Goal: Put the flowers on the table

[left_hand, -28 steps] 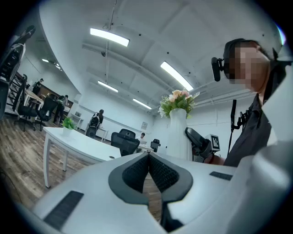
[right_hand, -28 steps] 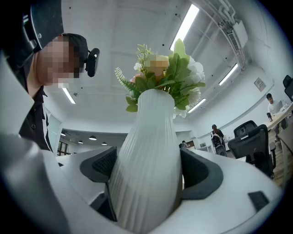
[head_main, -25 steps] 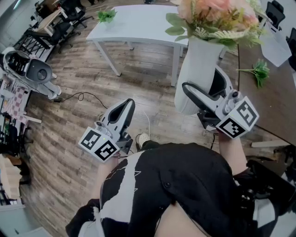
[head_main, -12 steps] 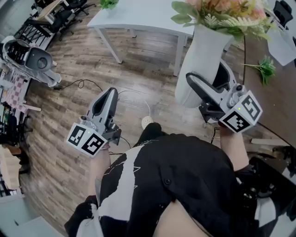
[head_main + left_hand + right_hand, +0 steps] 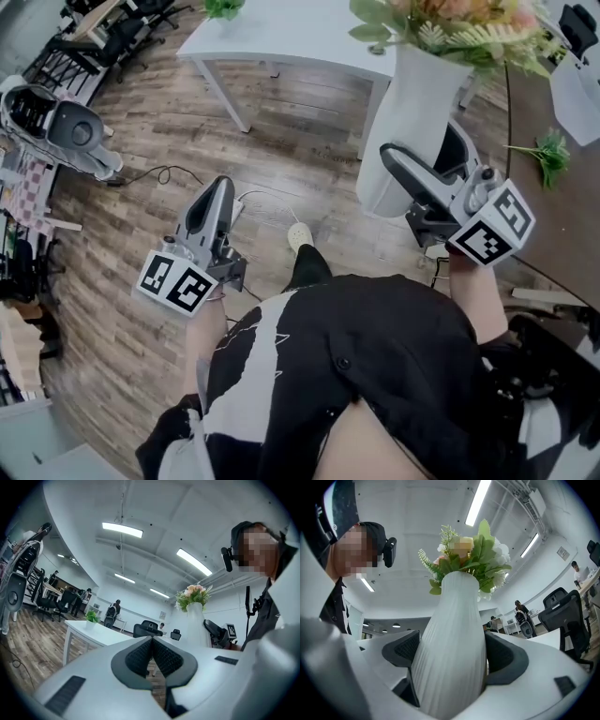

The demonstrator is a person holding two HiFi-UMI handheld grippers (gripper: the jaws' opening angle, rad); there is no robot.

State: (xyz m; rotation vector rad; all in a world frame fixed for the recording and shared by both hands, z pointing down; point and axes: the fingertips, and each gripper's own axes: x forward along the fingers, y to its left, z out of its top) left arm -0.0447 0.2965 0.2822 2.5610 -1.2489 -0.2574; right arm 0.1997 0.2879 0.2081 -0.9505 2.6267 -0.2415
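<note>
Head view: you are holding the white vase [image 5: 411, 103] of flowers [image 5: 450, 23] upright in your right tongs [image 5: 414, 157] over the wooden floor [image 5: 281, 141], short of the white tabletop [image 5: 291, 33]. Left gripper view: your left tongs [image 5: 152, 656] are resting pressed together, empty. Right gripper view: the tongs are clamping the vase's ribbed body. You are likely mid-carry; next comes reaching the tabletop and lowering the vase level.

Head view looks steeply down; gripper views tilt ceilingward, sharing vase [image 5: 450, 644].
</note>
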